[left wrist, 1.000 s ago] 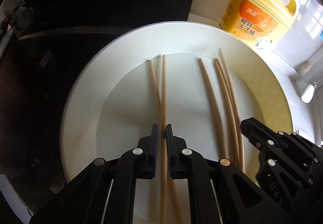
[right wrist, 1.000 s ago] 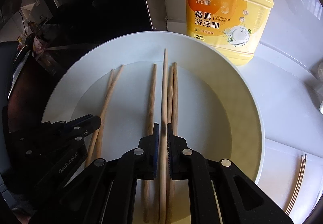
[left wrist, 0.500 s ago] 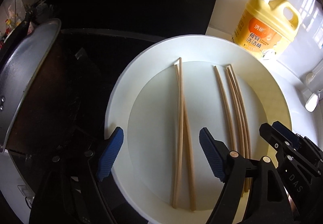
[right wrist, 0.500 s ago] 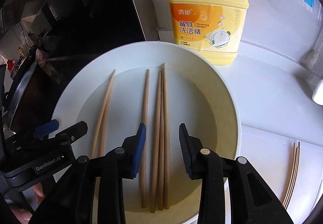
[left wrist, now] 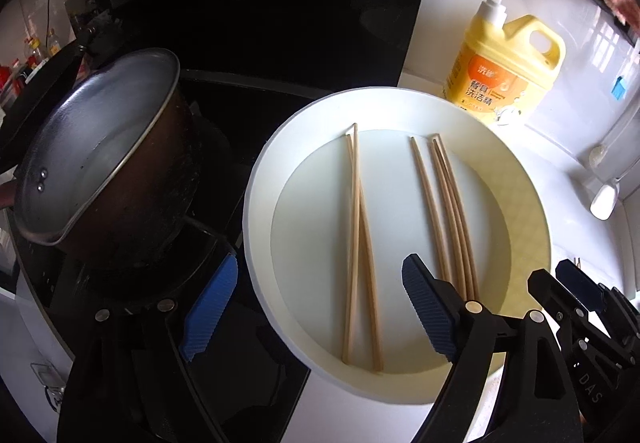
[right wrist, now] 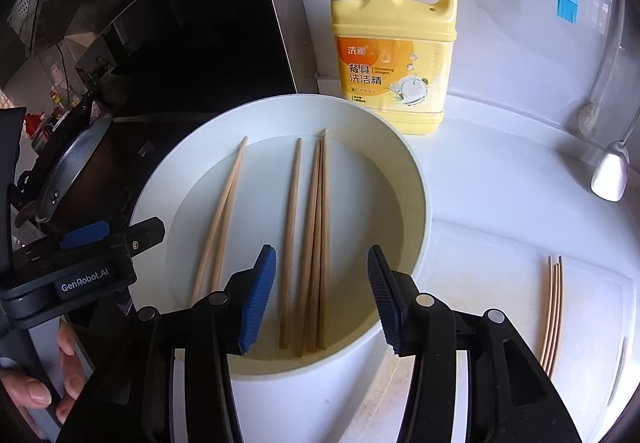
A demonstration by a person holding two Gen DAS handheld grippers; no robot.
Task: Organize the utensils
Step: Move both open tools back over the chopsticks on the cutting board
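A white round plate (left wrist: 524, 203) (right wrist: 412, 179) holds several wooden chopsticks. A crossed pair (left wrist: 356, 243) (right wrist: 222, 219) lies on its left part. A bundle of several (left wrist: 448, 211) (right wrist: 312, 239) lies to the right of it. My left gripper (left wrist: 320, 311) is open and empty, raised above the plate's near left edge; it also shows in the right wrist view (right wrist: 108, 239). My right gripper (right wrist: 320, 299) is open and empty above the near ends of the bundle; it also shows in the left wrist view (left wrist: 576, 295).
A yellow dish soap bottle (left wrist: 504, 67) (right wrist: 394, 55) stands behind the plate. A metal pot (left wrist: 100, 151) sits on the black stove at left. More chopsticks (right wrist: 552, 315) lie on a white board at right. A white spoon (right wrist: 610, 171) hangs at far right.
Both grippers were shut on chopsticks a second ago; they opened, left the chopsticks on the plate, and pulled back and up. The pot came into the left view.
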